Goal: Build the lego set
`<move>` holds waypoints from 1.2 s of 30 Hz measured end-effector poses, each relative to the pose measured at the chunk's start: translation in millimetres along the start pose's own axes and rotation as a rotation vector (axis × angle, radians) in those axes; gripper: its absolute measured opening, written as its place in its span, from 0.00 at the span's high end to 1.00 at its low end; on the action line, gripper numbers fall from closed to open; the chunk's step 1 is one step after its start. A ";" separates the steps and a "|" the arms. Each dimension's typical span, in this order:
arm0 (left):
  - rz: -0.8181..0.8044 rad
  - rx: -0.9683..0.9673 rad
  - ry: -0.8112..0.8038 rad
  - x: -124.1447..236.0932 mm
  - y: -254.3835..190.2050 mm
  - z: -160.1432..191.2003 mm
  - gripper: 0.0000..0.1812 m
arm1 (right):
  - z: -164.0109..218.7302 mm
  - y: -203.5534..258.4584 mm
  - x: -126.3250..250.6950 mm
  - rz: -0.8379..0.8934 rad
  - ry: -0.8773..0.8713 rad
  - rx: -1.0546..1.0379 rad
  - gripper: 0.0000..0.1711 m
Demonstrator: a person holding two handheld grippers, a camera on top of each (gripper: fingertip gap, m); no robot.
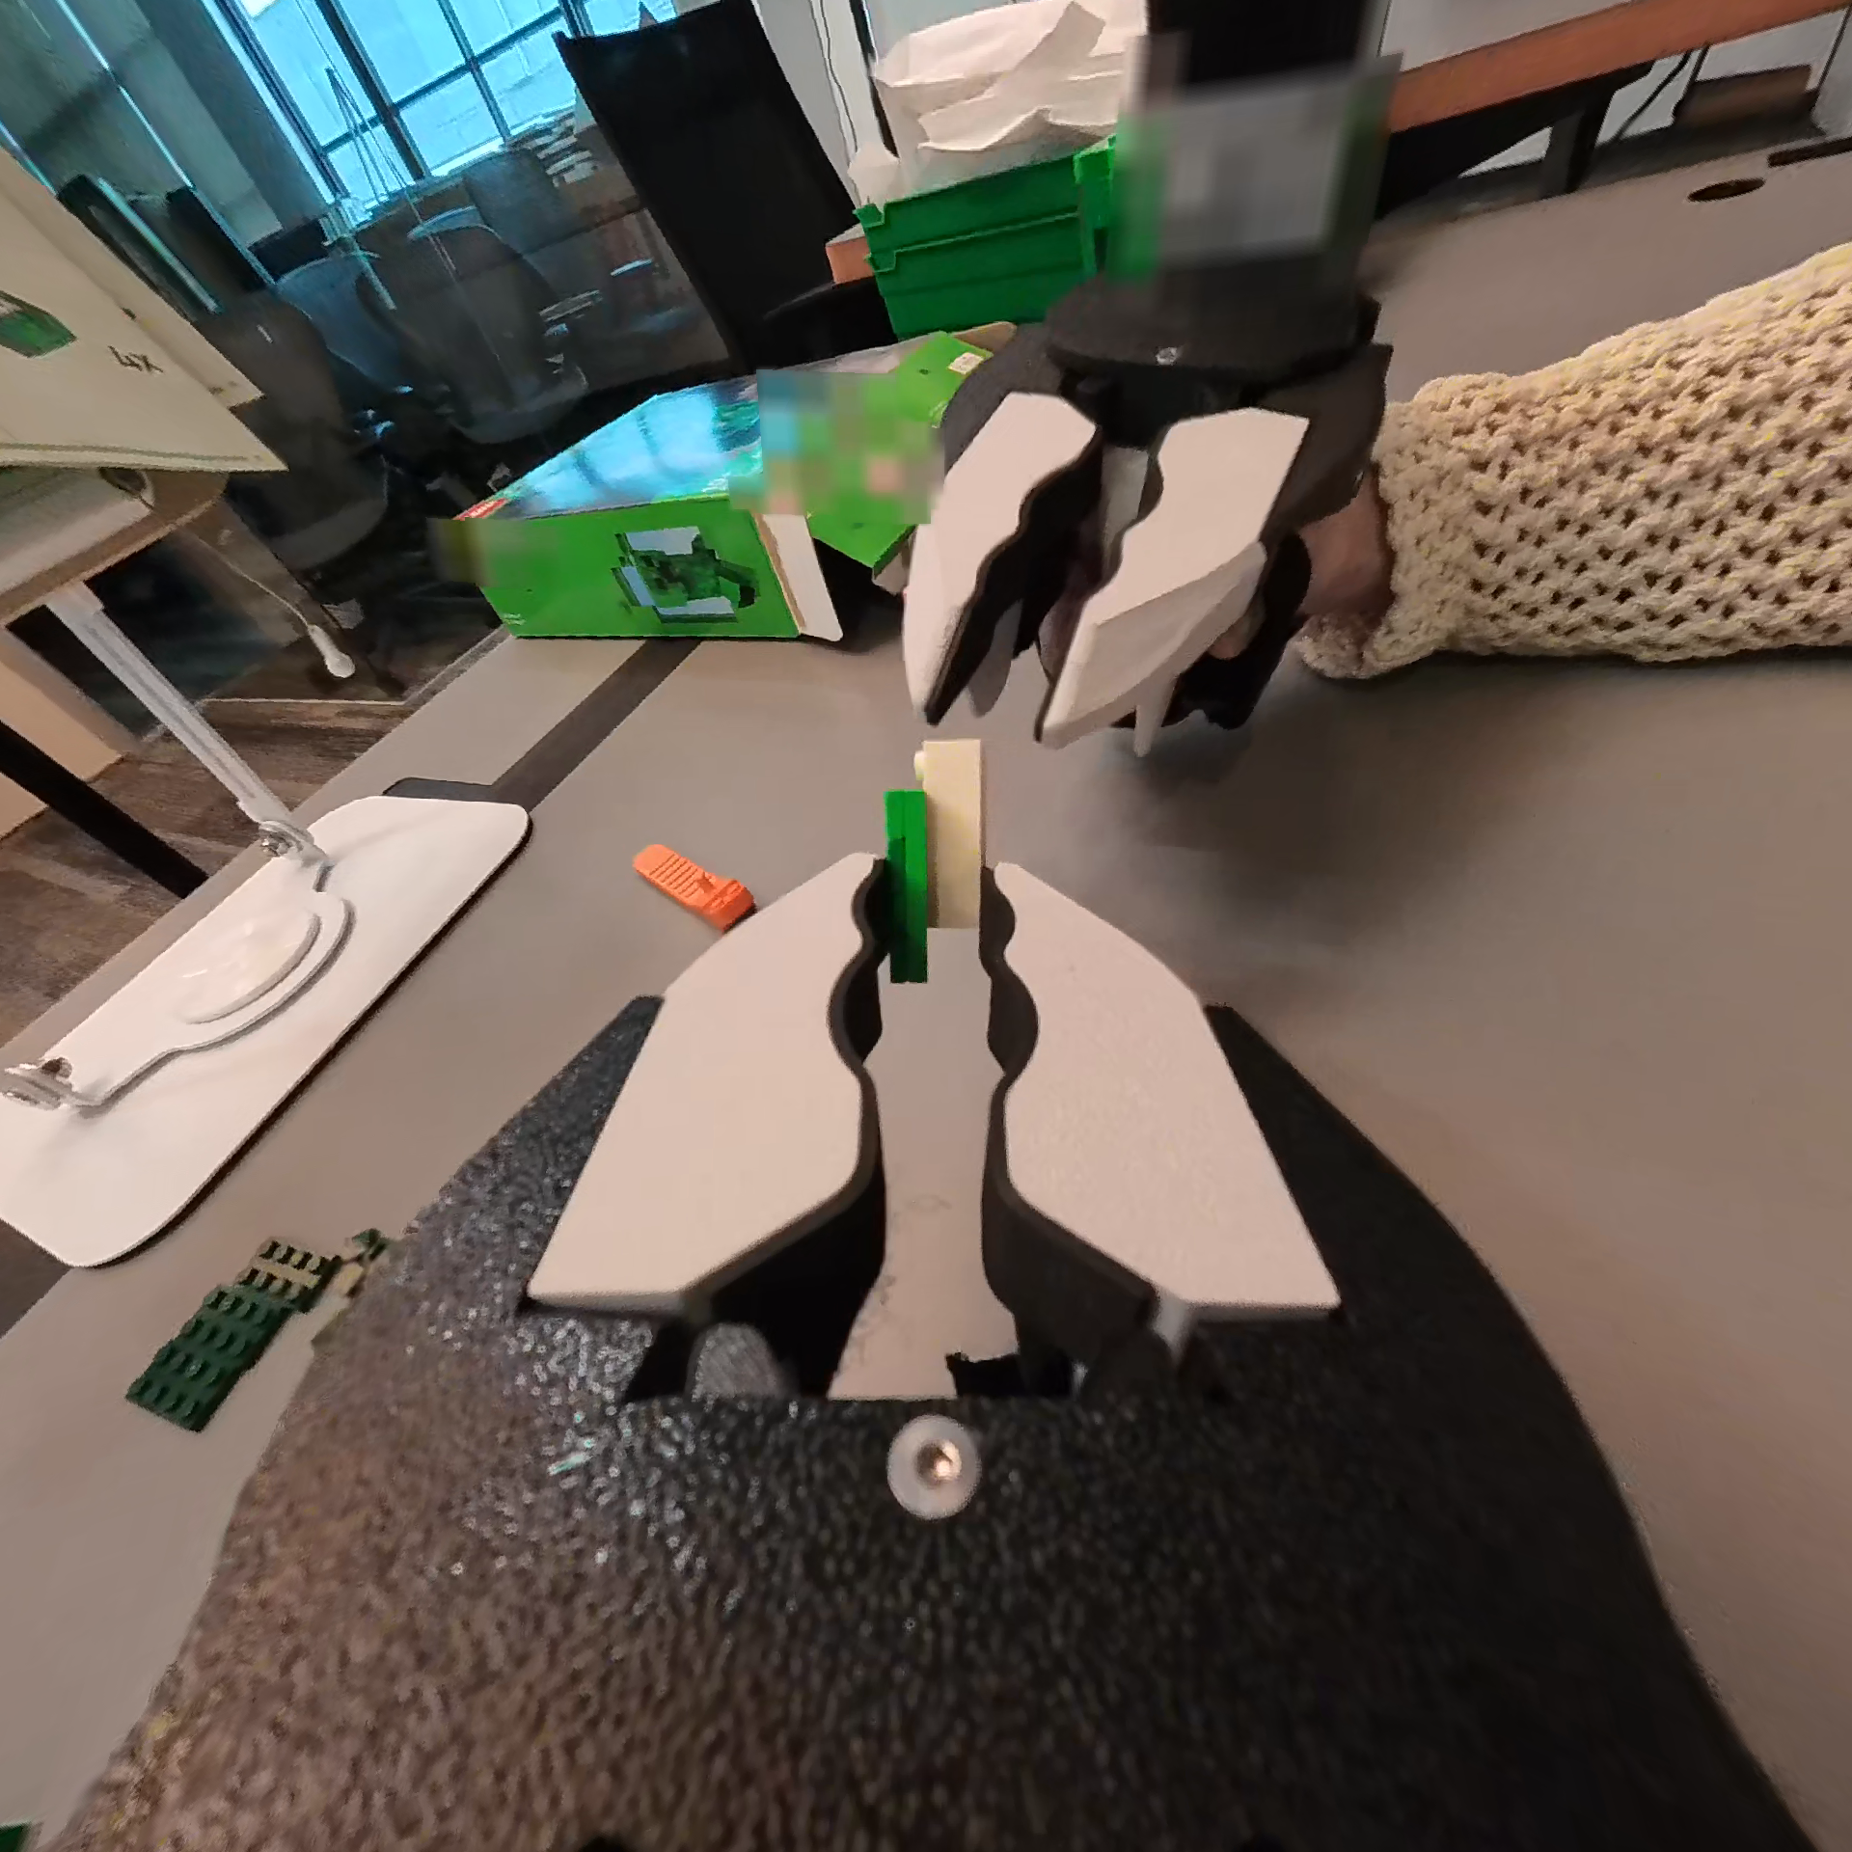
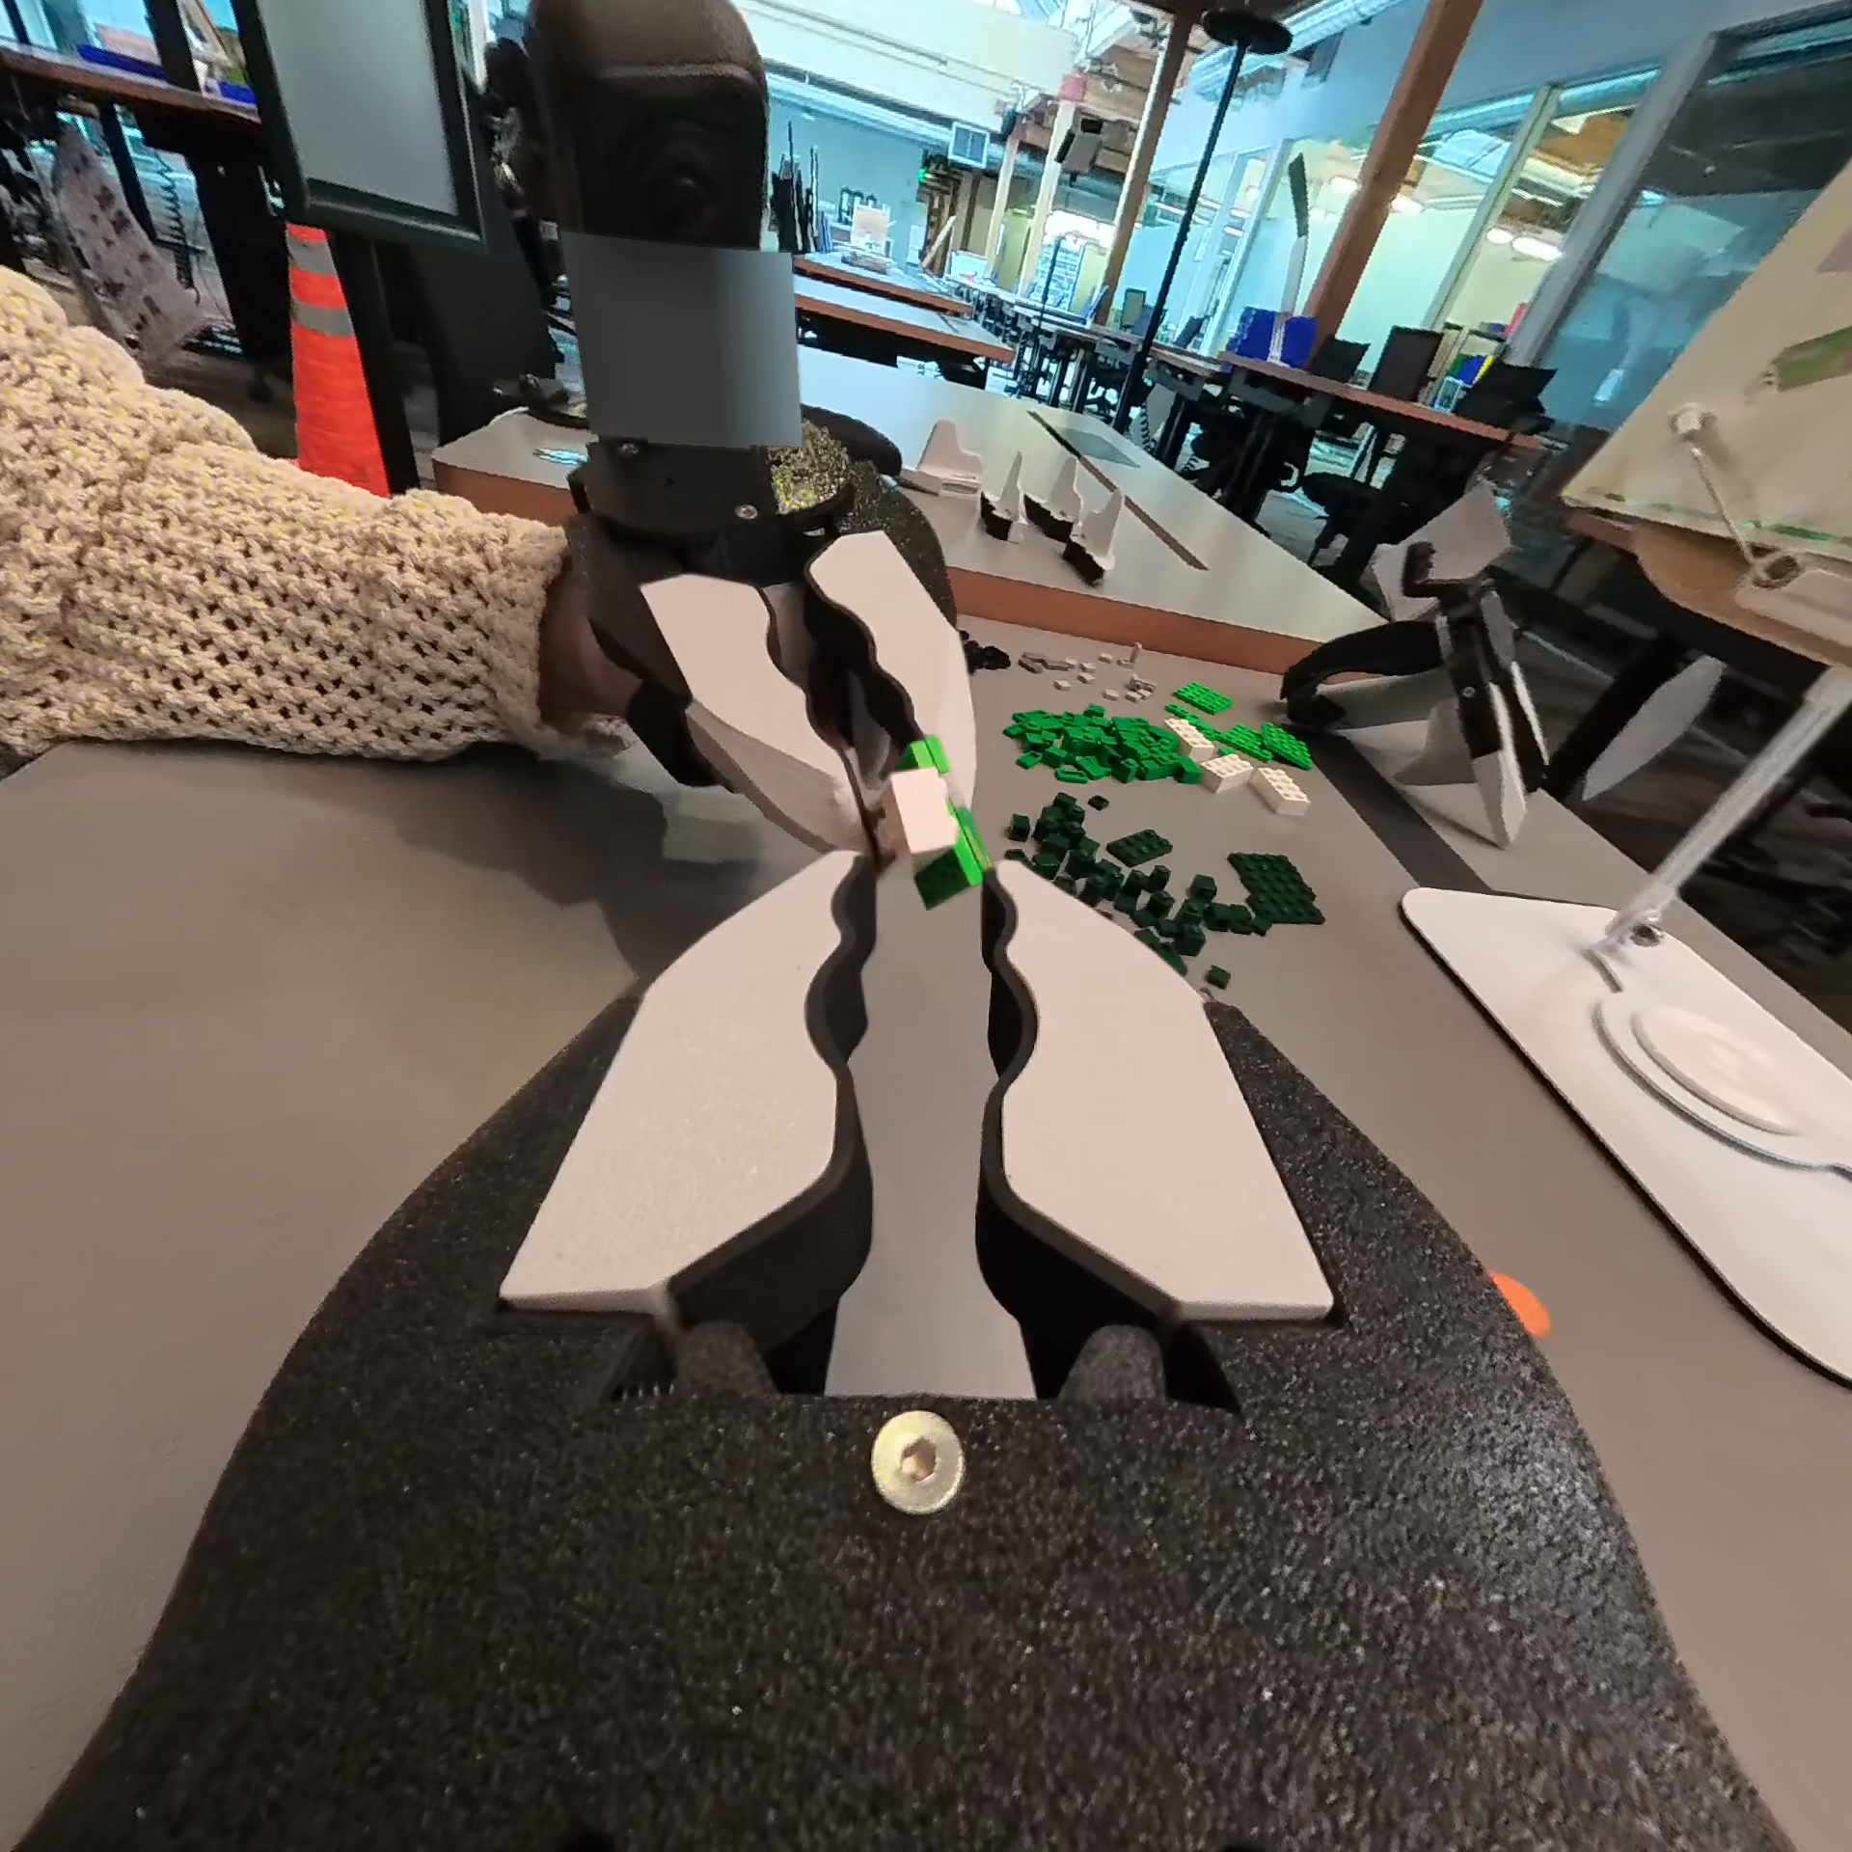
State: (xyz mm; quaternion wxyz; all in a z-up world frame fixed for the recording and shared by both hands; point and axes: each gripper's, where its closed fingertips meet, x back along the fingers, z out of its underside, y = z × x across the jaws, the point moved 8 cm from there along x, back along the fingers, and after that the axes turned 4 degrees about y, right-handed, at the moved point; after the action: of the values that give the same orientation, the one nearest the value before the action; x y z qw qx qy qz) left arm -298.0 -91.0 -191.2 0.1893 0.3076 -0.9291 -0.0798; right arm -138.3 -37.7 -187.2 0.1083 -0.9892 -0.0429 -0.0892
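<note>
1. Your left gripper [image 1: 927, 887] is clamped on a small sub-assembly [image 1: 932, 852]: a bright green plate [image 1: 907, 882] pressed flat against a white brick [image 1: 957, 832], held on edge above the grey table [image 1: 1403, 1002].

2. Your right gripper [image 1: 987, 722] points down at that assembly from the far side. Its fingers have a gap between them and nothing in it, so it is released. In the left wrist view the tips sit just above the white brick and apart from it; in the right wrist view they crowd the piece so closely that contact cannot be ruled out.

3. Going outward, the right wrist view shows the loose supply: a heap of bright green pieces [image 2: 1102, 747], a few white bricks [image 2: 1253, 782], a scatter of dark green pieces [image 2: 1132, 882] with a dark green plate [image 2: 1273, 887], and some small grey bits [image 2: 1102, 671] farther off.

4. An orange brick separator [image 1: 693, 886] lies on the table to the left of the assembly, the green set box [image 1: 641, 541] lies on its side beyond it, and a white stand base [image 1: 261, 1002] sits at the table edge.

5. Judging progress: only two or so pieces are joined, and nearly all the parts lie unsorted on the table. The build looks to be at an early stage, with almost everything left to do.

6. The step in hand appears to be seating or adjusting the white brick on the green plate.
</note>
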 end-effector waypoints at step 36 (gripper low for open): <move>0.199 -0.141 -0.266 11.9 -20.6 -11.9 0.90 | -20.0 27.9 -7.8 -0.168 0.005 0.153 0.90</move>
State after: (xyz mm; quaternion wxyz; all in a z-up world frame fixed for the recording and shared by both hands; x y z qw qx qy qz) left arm -290.9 -114.9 -182.2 0.0930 0.1869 -0.9639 -0.1655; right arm -146.4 -69.8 -175.1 0.1757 -0.9707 -0.1320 -0.0968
